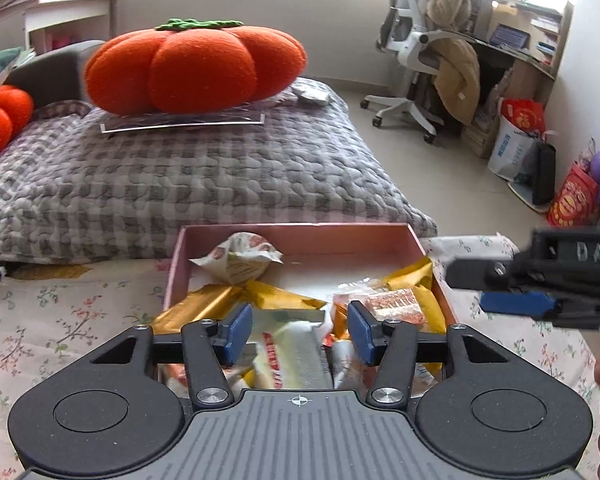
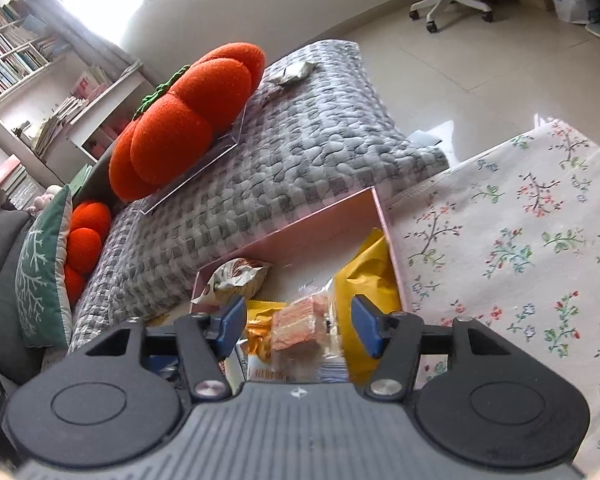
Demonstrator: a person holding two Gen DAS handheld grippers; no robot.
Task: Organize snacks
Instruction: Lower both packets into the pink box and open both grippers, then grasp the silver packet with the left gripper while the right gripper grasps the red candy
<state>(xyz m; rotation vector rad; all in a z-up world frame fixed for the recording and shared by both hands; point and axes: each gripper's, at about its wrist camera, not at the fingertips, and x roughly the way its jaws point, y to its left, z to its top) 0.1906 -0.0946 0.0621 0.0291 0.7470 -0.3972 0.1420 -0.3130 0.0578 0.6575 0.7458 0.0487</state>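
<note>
Hovering over the snack box, both grippers sit with fingers apart and nothing clamped.

Grey-and-white checked quilted blanket (image 1: 204, 172) fills the background, a plush orange pumpkin-shaped cushion (image 1: 192, 68) on it. Nearer, the floral-print cloth (image 2: 520, 240) carries the shallow pink cardboard box (image 1: 300, 236), its far wall against the blanket's edge.

Inside the box: yellow foil snack packets (image 1: 416, 280) along the right side and front, a crumpled cream-and-brown printed wrapper (image 1: 240, 260) at the far left, a white-and-red flat pouch (image 1: 288, 352) nearest.

Left gripper (image 1: 300, 332): blue pads parted, the white pouch lying below the gap, no pad pressing it. Right gripper (image 2: 298, 326): pads parted either side of a clear-wrapped pink wafer block (image 2: 300, 324), not touching it as far as the view shows.

Judgement: sorting is under way inside the box. For a clean pick, lower straight, centre one packet only, close on its body rather than loose film, and keep the two tools from crowding each other.
</note>
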